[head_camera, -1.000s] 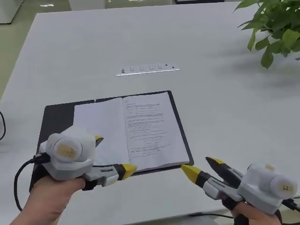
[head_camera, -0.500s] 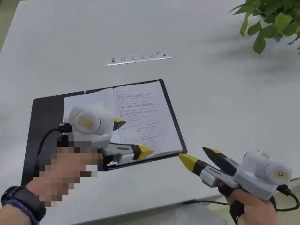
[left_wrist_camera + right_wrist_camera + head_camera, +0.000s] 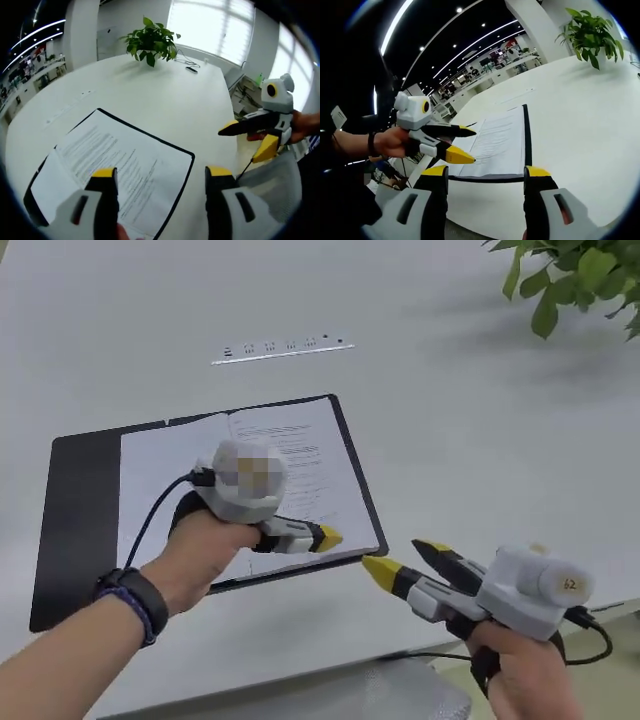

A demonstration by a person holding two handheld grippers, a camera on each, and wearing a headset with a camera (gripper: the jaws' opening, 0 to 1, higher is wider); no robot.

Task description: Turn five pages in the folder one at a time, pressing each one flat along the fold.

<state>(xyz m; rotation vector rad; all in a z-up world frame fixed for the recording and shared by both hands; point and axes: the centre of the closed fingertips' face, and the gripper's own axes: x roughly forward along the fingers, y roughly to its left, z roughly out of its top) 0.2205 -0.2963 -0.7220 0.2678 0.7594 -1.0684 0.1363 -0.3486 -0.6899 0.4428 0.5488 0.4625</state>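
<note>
Folder [image 3: 75, 520] — open flat on white surface [image 3: 470, 420] (printed page [image 3: 300, 470] rightward). Left tool [image 3: 161, 172] — jaws wide, above that page. Right tool [image 3: 400, 557] — jaws wide, just off folder's near right corner.

Head view: bright, even, diffuse light, sharp throughout. The plant [image 3: 575, 280] casts a soft grey shadow on the white table [image 3: 450, 490], beside and below it.
Left gripper view: windows [image 3: 212, 25] behind the plant are blown out to white.
Right gripper view: ceiling strip lights [image 3: 470, 47] far beyond the plant, dark surroundings.
Both gripper views bend strongly at the edges, and the foreground nearest the lens is soft.
</note>
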